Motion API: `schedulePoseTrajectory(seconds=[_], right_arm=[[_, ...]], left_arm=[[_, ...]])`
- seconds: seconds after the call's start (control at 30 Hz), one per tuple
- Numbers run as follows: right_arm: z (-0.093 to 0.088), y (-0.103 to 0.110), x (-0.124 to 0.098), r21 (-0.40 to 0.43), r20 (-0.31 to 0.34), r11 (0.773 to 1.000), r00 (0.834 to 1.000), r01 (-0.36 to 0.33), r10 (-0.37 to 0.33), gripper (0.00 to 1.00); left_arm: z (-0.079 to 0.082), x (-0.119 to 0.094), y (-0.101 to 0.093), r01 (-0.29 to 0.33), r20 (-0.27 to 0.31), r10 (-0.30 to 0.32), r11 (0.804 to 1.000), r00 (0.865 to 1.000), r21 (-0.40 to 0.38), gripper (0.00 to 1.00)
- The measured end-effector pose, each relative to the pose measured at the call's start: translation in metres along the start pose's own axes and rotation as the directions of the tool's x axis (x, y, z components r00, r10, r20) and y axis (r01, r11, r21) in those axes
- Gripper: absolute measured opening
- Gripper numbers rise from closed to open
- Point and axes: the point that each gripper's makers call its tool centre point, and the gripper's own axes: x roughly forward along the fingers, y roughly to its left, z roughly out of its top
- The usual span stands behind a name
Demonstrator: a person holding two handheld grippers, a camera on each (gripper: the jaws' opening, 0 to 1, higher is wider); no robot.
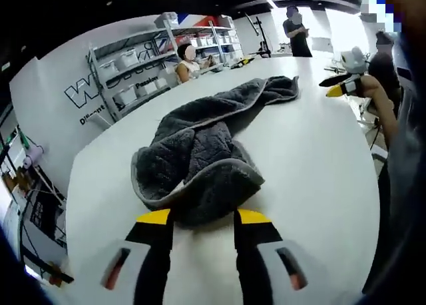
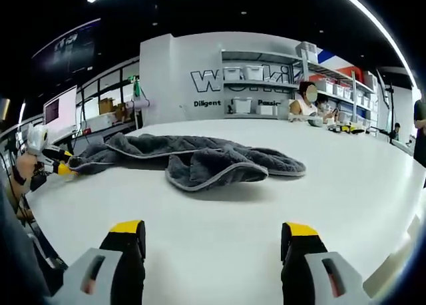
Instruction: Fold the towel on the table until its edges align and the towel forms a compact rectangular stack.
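Left gripper [image 1: 202, 216] fingers spread, tips touching the near end of the crumpled grey towel [image 1: 206, 148]; right gripper [image 2: 212, 230] fingers spread, short of it. Towel stretches lengthwise across white worktop [image 1: 313, 172]; storage shelves [image 2: 266, 85] behind.

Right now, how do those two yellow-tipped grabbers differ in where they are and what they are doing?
The left gripper sits right at the near edge of the gray towel, its yellow tips beside the bunched fabric; the right gripper hangs back over the bare white table, well apart from the towel. The left gripper's jaws stand closer together than the right's. Both are open and hold nothing.
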Motion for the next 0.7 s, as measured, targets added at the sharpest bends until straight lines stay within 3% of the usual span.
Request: schedulePoseTrajectory(seconds=[0.17,0.33,0.57,0.7], right_arm=[[0.003,0.003,0.002,-0.012,-0.005,1.000,1.000,-0.011,0.011,0.87],[0.008,0.011,0.007,-0.028,0.001,0.999,0.999,-0.036,0.036,0.87],[0.010,0.016,0.009,-0.038,-0.005,0.998,0.998,-0.057,0.057,0.87],[0.012,0.017,0.015,-0.040,-0.002,0.998,0.998,-0.057,0.057,0.87]], left_arm=[[0.009,-0.014,-0.010,0.024,0.079,-0.015,0.993,0.997,-0.117,0.47],[0.024,-0.023,-0.012,-0.011,0.132,0.030,0.990,0.991,-0.142,0.60],[0.029,-0.020,-0.030,0.038,0.163,-0.005,0.978,0.987,-0.204,0.75],[0.021,-0.019,-0.032,0.017,0.149,0.018,0.972,0.989,-0.233,0.81]])
